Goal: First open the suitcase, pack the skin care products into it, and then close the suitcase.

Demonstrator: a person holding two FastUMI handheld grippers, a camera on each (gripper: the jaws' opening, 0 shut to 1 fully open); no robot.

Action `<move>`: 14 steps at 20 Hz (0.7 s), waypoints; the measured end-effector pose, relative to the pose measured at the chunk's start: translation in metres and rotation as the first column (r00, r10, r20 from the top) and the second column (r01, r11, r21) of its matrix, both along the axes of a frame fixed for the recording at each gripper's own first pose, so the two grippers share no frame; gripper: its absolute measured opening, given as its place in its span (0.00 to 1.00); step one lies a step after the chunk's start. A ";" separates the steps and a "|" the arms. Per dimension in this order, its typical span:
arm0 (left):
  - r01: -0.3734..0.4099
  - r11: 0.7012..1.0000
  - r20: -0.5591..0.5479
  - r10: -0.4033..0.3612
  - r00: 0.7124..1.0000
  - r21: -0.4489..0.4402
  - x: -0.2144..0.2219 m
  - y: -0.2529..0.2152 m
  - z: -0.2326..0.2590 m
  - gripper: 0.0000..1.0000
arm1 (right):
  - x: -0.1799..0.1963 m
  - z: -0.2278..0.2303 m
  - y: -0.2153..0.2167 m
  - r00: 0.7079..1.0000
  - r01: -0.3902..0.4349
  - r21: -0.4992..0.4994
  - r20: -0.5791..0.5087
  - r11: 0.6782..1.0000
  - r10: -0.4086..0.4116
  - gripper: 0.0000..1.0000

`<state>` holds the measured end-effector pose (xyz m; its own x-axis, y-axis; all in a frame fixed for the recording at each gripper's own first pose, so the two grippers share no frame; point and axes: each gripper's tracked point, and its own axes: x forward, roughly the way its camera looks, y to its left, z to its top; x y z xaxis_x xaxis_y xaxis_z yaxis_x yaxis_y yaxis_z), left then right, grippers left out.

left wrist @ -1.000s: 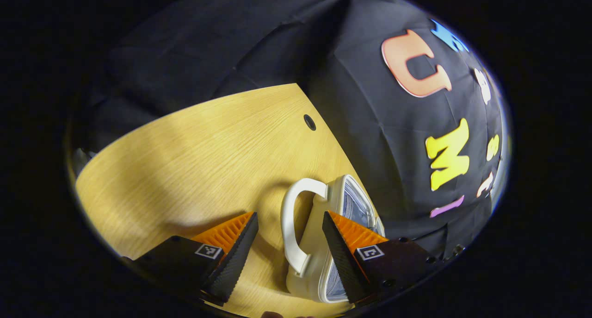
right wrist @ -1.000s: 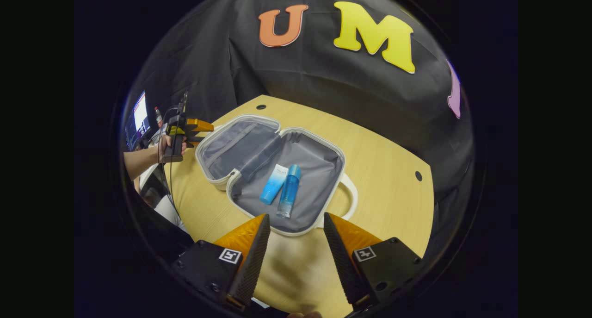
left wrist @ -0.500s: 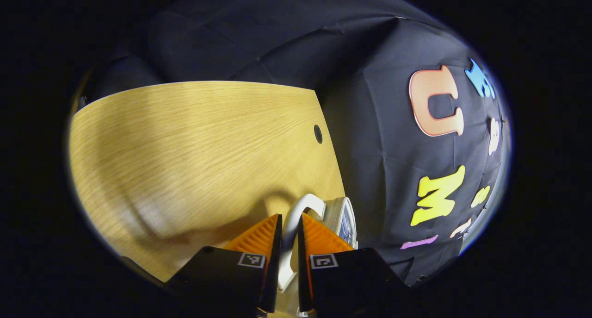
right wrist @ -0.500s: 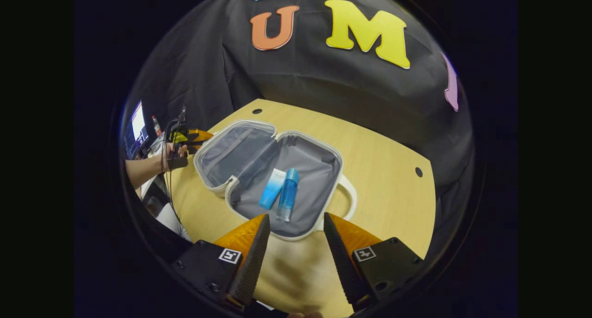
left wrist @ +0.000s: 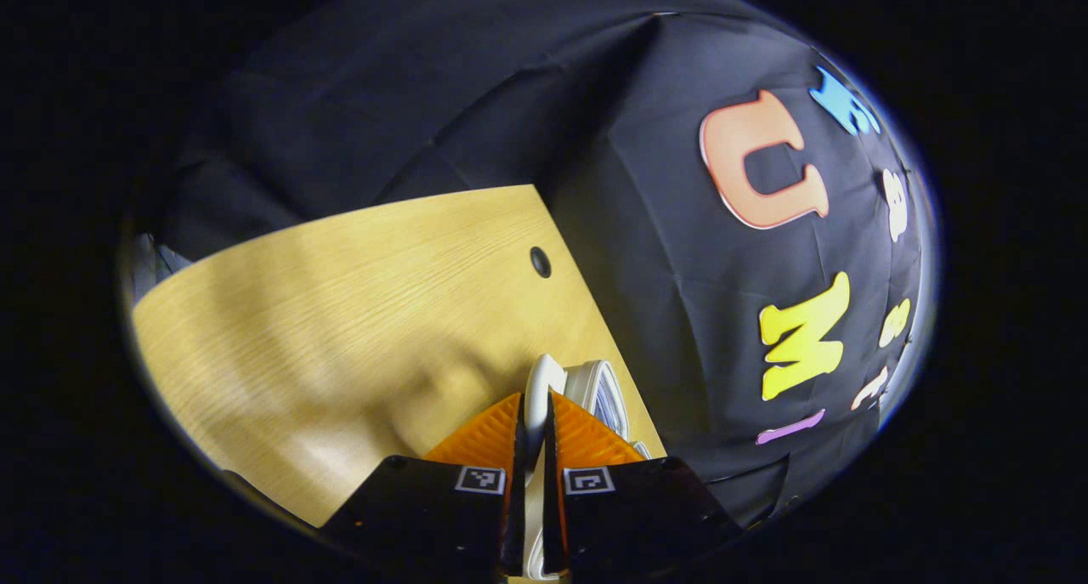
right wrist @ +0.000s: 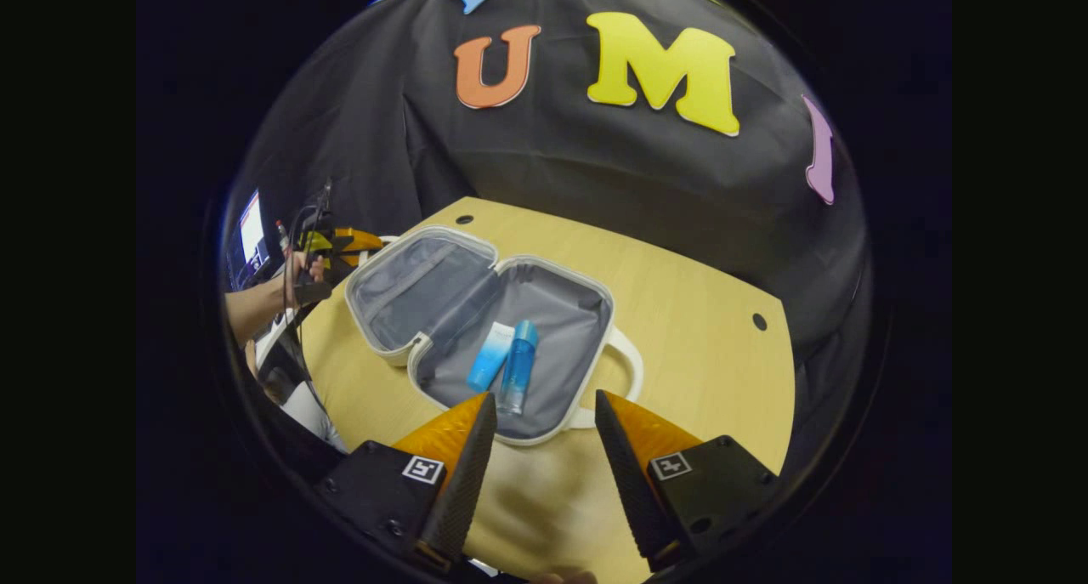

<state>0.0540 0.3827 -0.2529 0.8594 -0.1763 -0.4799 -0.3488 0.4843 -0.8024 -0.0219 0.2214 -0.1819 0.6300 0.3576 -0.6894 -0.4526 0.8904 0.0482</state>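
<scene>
A white suitcase (right wrist: 552, 265) lies open on the wooden table, its grey lining showing. Inside the right half a light blue tube (right wrist: 488, 368) and a blue bottle (right wrist: 517, 367) lie side by side. The lid (right wrist: 408, 286) is folded out to the left. My left gripper (left wrist: 532, 401) is shut on the lid's white handle (left wrist: 541, 378), and the lid's rim (left wrist: 599, 388) shows just behind it. In the right gripper view that left gripper (right wrist: 344, 244) sits at the lid's far edge, held by a hand (right wrist: 297, 274). My right gripper (right wrist: 544, 397) hangs open and holds nothing, just in front of the suitcase.
The table (right wrist: 697, 346) has free room to the right of the suitcase, with a cable hole (right wrist: 753, 321) there and another hole (left wrist: 540, 262) near the back edge. The second white handle (right wrist: 629, 371) juts out on the right. A monitor (right wrist: 249, 235) stands off the table's left.
My left gripper went from open around the lid's handle to shut on it. The right gripper drew back slightly from the suitcase and stayed open.
</scene>
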 end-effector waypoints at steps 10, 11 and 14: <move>0.177 0.847 0.148 -0.286 0.947 0.501 0.028 -0.125 0.158 0.11 | -0.014 0.031 -0.042 0.989 0.085 0.022 0.122 0.996 -0.087 0.73; 0.193 0.827 0.143 -0.310 0.940 0.528 0.032 -0.141 0.166 0.11 | -0.014 0.034 -0.051 0.986 0.101 0.024 0.128 0.995 -0.103 0.71; 0.207 0.761 0.144 -0.366 0.919 0.614 0.034 -0.193 0.183 0.11 | -0.022 0.037 -0.079 0.980 0.151 0.025 0.129 0.988 -0.153 0.74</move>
